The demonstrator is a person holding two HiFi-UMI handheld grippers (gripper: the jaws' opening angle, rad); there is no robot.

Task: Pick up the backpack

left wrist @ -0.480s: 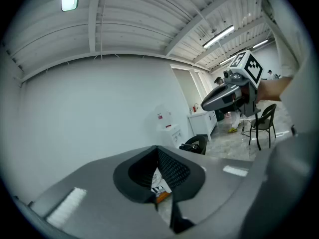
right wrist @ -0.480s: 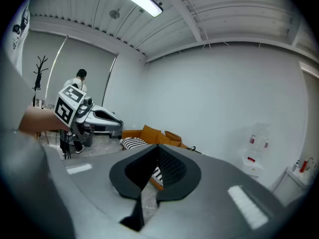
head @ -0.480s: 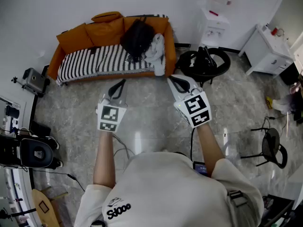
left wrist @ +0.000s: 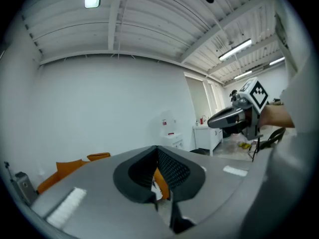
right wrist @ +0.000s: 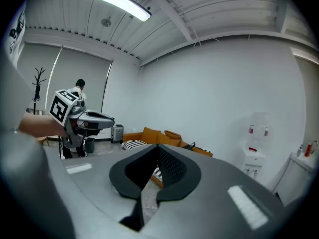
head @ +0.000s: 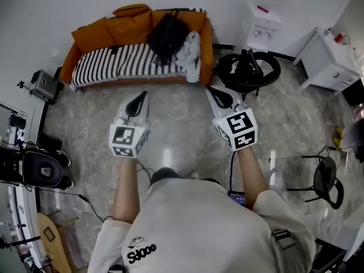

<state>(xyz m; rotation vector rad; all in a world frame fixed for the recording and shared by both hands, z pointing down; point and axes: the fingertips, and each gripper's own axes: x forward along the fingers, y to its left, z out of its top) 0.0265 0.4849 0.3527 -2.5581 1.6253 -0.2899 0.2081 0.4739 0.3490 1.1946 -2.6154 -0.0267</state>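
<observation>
A black backpack (head: 167, 36) leans upright against the back of an orange sofa (head: 96, 34) with a black-and-white striped seat, at the top of the head view. My left gripper (head: 141, 96) and right gripper (head: 210, 90) are both held out over the floor in front of the sofa, well short of the backpack. Both are shut with nothing between the jaws. In the left gripper view the right gripper (left wrist: 212, 123) shows at the right; in the right gripper view the left gripper (right wrist: 110, 118) shows at the left, with the sofa (right wrist: 154, 135) beyond my jaws.
Grey clothing (head: 189, 53) lies on the sofa beside the backpack. A black ring-shaped device (head: 247, 70) sits on the floor to the sofa's right. White cabinets (head: 264, 21) stand at the back wall. A black chair (head: 326, 178) is at right, gear (head: 34, 166) at left.
The view has shifted slightly toward the sofa. Both grippers stay shut and keep about the same places ahead of me.
</observation>
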